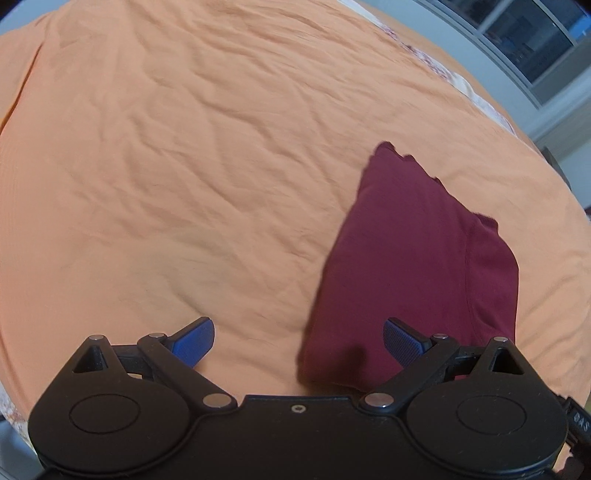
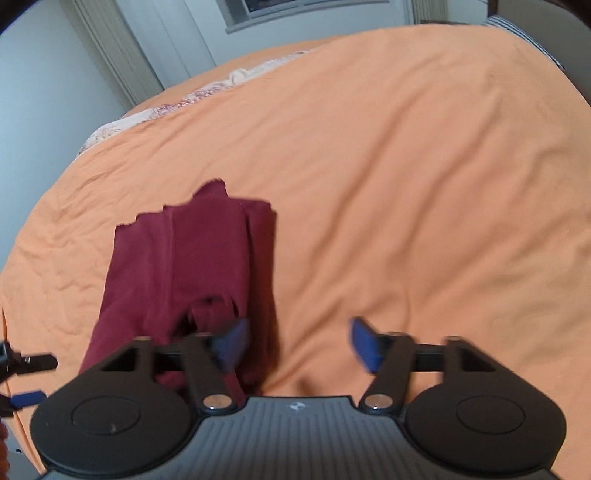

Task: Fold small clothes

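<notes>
Both tools stand with fingers apart, holding nothing. The left tool has the maroon garment ahead to its right; the right tool has it ahead-left. It lies folded compactly on the bed, so the folding looks nearly done.

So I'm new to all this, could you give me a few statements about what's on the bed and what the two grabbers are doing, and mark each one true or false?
1. The maroon garment lies on an orange bedsheet. True.
2. The left gripper is clamped on the garment. False: its jaws stand wide open, holding nothing.
3. The right gripper is open. True.
4. The garment is spread out flat, unfolded. False: it lies folded into a narrow stack.
5. A window shows beyond the bed. True.
</notes>
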